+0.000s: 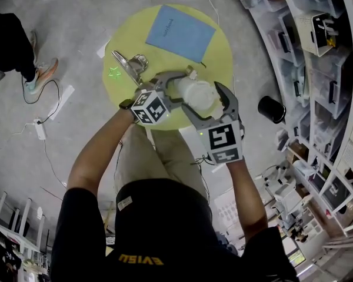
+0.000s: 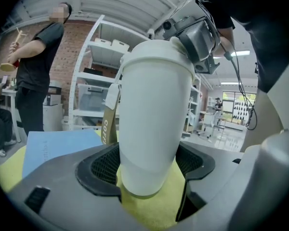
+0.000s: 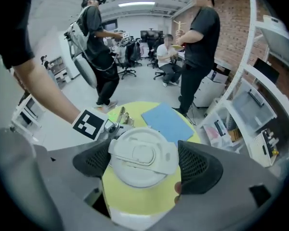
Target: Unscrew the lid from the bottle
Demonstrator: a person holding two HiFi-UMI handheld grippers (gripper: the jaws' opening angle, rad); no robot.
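Note:
A white bottle (image 1: 197,93) stands over the round yellow table (image 1: 129,34), a little above its near edge. My left gripper (image 1: 179,90) is shut on the bottle's lower body (image 2: 154,124), and both ribbed pads (image 2: 103,165) press its sides. The white lid (image 3: 142,157) with a flip tab tops the bottle. My right gripper (image 1: 209,101) comes at it from above, and its two black pads (image 3: 197,165) touch the lid's rim on either side. A brown paper tag (image 2: 106,124) hangs at the bottle's far side.
A blue sheet (image 1: 180,33) lies at the table's far side. A metal clip (image 1: 132,63) rests left of the bottle. A black cup (image 1: 272,108) stands on the floor to the right, before white shelving (image 1: 317,69). Several people (image 3: 200,47) stand beyond the table.

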